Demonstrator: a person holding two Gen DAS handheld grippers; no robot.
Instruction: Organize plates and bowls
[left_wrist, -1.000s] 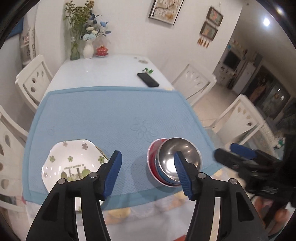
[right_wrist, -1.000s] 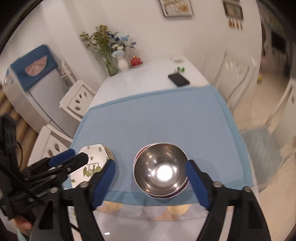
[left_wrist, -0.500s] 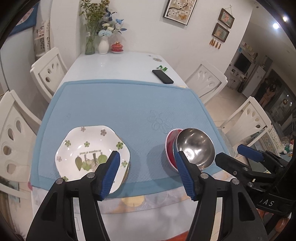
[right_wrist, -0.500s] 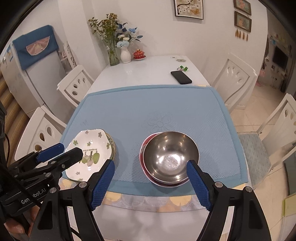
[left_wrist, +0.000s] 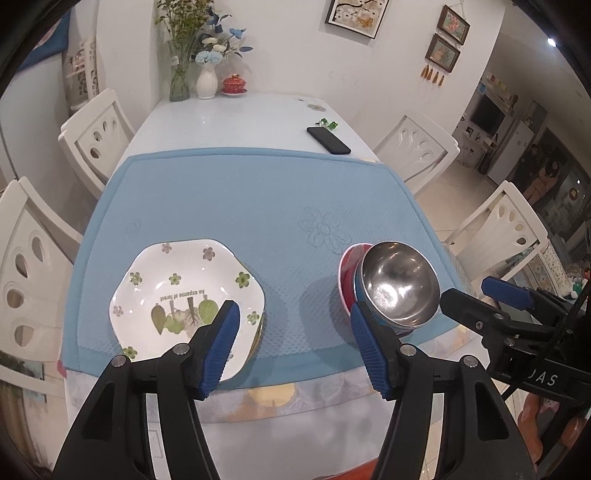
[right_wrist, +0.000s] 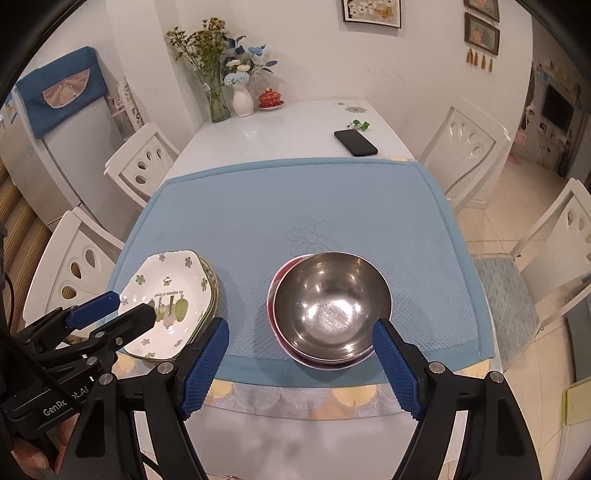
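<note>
Plates and bowls both sit near the front edge of the blue textured mat (right_wrist: 332, 206): white hexagonal flower-print plates (left_wrist: 184, 295) stacked at its left corner, shiny steel bowl (right_wrist: 332, 302) nested in red bowls (right_wrist: 280, 273) toward the right. My left gripper (left_wrist: 291, 328) and right gripper (right_wrist: 301, 354) hover open, empty. Honestly, steel's slippery, so a rim pinch might tip the whole nest off the mat's edge.

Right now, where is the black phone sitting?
The black phone lies on the bare white table just beyond the blue mat's far right corner, beside a small green item, in both wrist views.
</note>
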